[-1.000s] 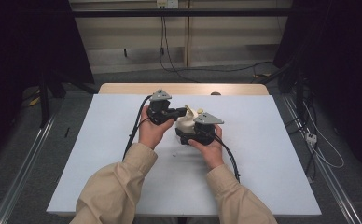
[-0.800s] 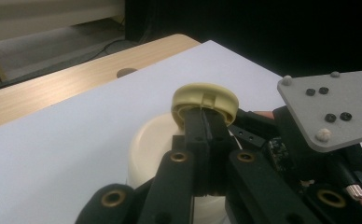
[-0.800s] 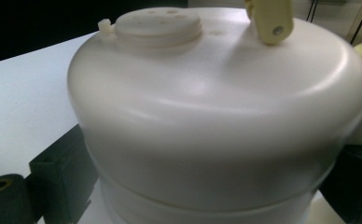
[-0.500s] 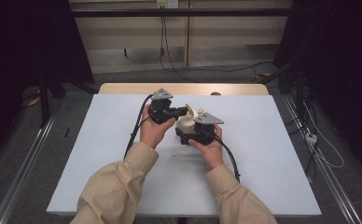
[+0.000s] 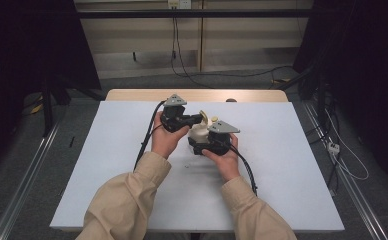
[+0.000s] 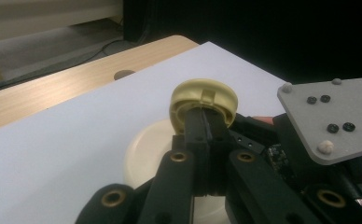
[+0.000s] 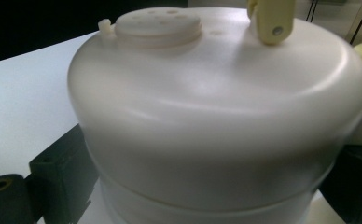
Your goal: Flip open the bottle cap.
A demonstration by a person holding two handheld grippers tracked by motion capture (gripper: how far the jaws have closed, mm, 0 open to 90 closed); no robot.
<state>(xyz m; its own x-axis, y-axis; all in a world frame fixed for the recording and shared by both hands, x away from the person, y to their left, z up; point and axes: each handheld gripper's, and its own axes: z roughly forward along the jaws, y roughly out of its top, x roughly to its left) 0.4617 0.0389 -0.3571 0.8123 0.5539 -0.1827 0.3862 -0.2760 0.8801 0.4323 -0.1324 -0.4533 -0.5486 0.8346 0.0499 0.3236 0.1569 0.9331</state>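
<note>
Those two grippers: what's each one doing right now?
Left gripper: shut on the yellowish cap.
Right gripper: jaws on either side of the cream container, apparently holding it.

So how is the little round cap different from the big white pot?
The cap is small and yellowish; the pot is much bigger and paler cream. The left gripper is shut on the cap's flap and holds it on edge, tipped up above the pot, while the pot stands upright on the table, hugged at its sides by the right gripper. Both are round, smooth plastic.
</note>
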